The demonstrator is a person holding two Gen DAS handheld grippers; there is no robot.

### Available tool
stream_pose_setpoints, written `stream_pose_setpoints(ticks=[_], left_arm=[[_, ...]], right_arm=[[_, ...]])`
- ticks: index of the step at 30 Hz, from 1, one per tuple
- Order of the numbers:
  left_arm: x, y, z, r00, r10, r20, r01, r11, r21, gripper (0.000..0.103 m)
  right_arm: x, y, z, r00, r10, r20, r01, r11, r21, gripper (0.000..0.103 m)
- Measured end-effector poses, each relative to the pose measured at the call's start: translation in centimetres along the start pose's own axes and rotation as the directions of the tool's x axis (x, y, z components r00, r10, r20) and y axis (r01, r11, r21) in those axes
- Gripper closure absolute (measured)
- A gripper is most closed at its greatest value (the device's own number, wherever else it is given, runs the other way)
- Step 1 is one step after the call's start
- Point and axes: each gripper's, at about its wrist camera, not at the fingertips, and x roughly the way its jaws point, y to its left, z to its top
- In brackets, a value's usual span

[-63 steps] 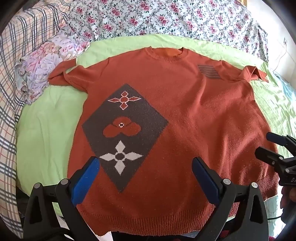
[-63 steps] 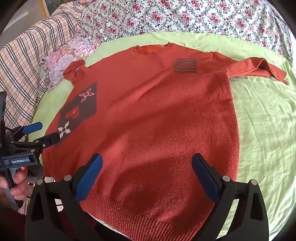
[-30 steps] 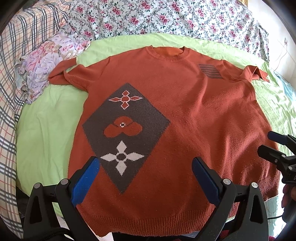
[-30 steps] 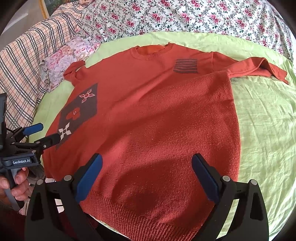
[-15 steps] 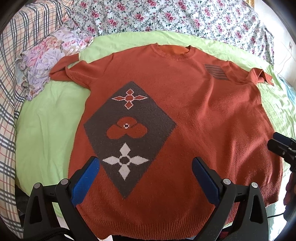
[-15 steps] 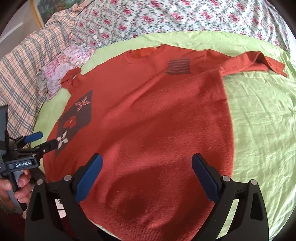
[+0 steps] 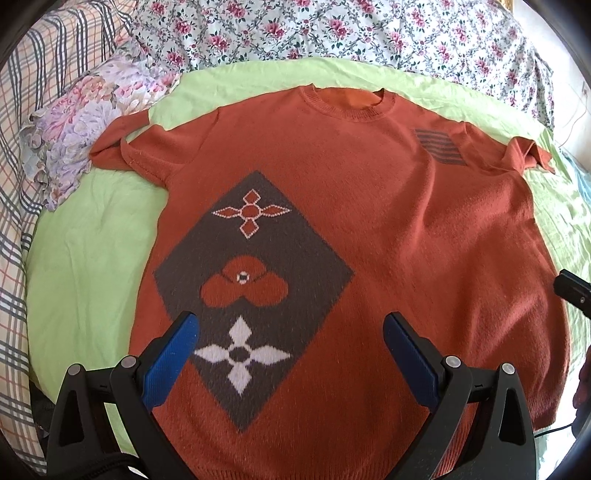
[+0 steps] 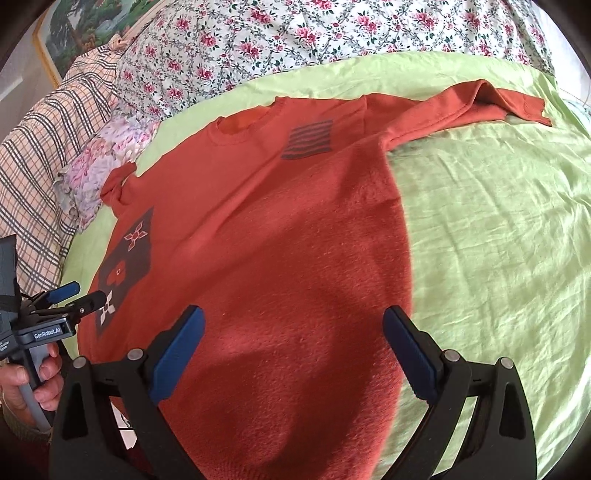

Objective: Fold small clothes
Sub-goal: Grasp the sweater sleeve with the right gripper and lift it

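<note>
Lying under hand-held gripper (image 7: pixel 290 330), seemingly untouched: sweater (image 7: pixel 406 221)

sweater (image 7: pixel 388 229) rust-orange, dk grey diamond w/ white+pink flowers, grey-stripe patch | sheet (image 8: pixel 498 240) lime green | quilt (image 7: pixel 332 33) white, pink floral | blanket (image 8: pixel 33 147) plaid | pads (image 7: pixel 170 363) blue

Left hand-held gripper (image 7: pixel 290 347) jaws wide apart; right hand-held gripper (image 8: pixel 291 341) likewise, both empty.
</note>
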Motion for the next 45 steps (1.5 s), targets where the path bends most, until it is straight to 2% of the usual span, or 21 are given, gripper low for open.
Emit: stream_pose_setpoints(ticks=[5, 12, 14, 16, 18, 21, 23, 25, 30, 31, 32, 33, 34, 35, 38, 41, 45], left_arm=[[1.1, 0.4, 1.5, 1.000, -0.003, -0.010, 0.003, 1.000, -0.023, 0.003], [2.4, 0.1, 3.3, 1.000, 0.001, -0.024, -0.002, 1.000, -0.027, 0.003], [2.8, -0.4, 3.7, 0.999, -0.001, -0.032, 0.001, 1.000, -0.020, 0.003], [3.2, -0.8, 4.0, 0.999, 0.001, -0.036, -0.001, 1.000, -0.009, 0.003], [3.6, -1.3, 4.2, 0.999, 0.000, -0.047, 0.000, 1.000, 0.002, 0.003], [4.5, -2.0, 4.4, 0.998, 0.008, -0.064, -0.006, 1.000, 0.021, 0.003], [5.1, -2.6, 4.5, 0.997, 0.009, -0.077, -0.007, 1.000, 0.029, 0.003], [5.6, -3.1, 4.7, 0.996, 0.009, -0.088, -0.006, 0.999, 0.033, 0.003], [6.8, -4.0, 5.0, 0.993, 0.010, -0.120, -0.004, 0.999, 0.047, 0.003], [7.0, -4.0, 5.1, 0.992, 0.013, -0.123, -0.007, 0.999, 0.049, 0.003], [7.2, -4.1, 5.2, 0.992, 0.013, -0.126, -0.007, 0.999, 0.049, 0.003], [7.3, -4.1, 5.3, 0.992, 0.014, -0.128, -0.008, 0.999, 0.048, 0.003], [7.3, -4.1, 5.3, 0.992, 0.012, -0.127, -0.006, 0.999, 0.047, 0.003], [7.3, -4.0, 5.3, 0.992, 0.006, -0.125, 0.000, 0.999, 0.045, 0.003], [7.3, -3.9, 5.5, 0.993, 0.002, -0.117, 0.003, 0.999, 0.047, 0.003], [7.0, -3.7, 5.6, 0.995, -0.009, -0.104, 0.014, 0.999, 0.043, 0.003], [6.2, -3.3, 5.1, 0.996, -0.041, -0.085, 0.042, 0.999, 0.016, 0.003]], right_arm=[[-0.4, -2.8, 1.9, 1.000, -0.020, 0.011, 0.020, 0.999, 0.046, 0.006], [-1.8, -11.8, 7.2, 0.988, -0.116, 0.105, 0.097, 0.981, 0.168, 0.007], [-1.9, -14.4, 8.8, 0.981, -0.149, 0.120, 0.123, 0.972, 0.202, 0.015], [-1.5, -17.1, 10.3, 0.976, -0.180, 0.125, 0.145, 0.958, 0.248, 0.018], [-1.2, -20.8, 11.8, 0.971, -0.199, 0.131, 0.146, 0.932, 0.332, 0.021], [-0.6, -26.5, 13.8, 0.959, -0.248, 0.139, 0.162, 0.878, 0.450, 0.033], [1.0, -29.6, 15.2, 0.958, -0.260, 0.122, 0.162, 0.840, 0.518, 0.043], [2.4, -32.4, 16.5, 0.955, -0.278, 0.104, 0.173, 0.805, 0.568, 0.047], [4.5, -37.0, 18.7, 0.946, -0.303, 0.117, 0.150, 0.727, 0.670, 0.049], [4.9, -37.5, 19.0, 0.945, -0.307, 0.115, 0.152, 0.720, 0.677, 0.052], [5.1, -38.0, 19.3, 0.943, -0.313, 0.112, 0.157, 0.715, 0.682, 0.061], [5.3, -38.2, 19.5, 0.943, -0.316, 0.106, 0.163, 0.715, 0.680, 0.067], [5.4, -38.3, 19.9, 0.945, -0.309, 0.109, 0.159, 0.722, 0.674, 0.083], [5.4, -38.0, 20.1, 0.948, -0.295, 0.116, 0.148, 0.735, 0.662, 0.095], [4.8, -35.6, 21.2, 0.949, -0.275, 0.154, 0.135, 0.795, 0.591, 0.095], [3.5, -31.3, 22.9, 0.953, -0.225, 0.201, 0.102, 0.868, 0.487, 0.096], [3.2, -24.0, 25.1, 0.971, -0.091, 0.222, 0.012, 0.942, 0.335, 0.096]])
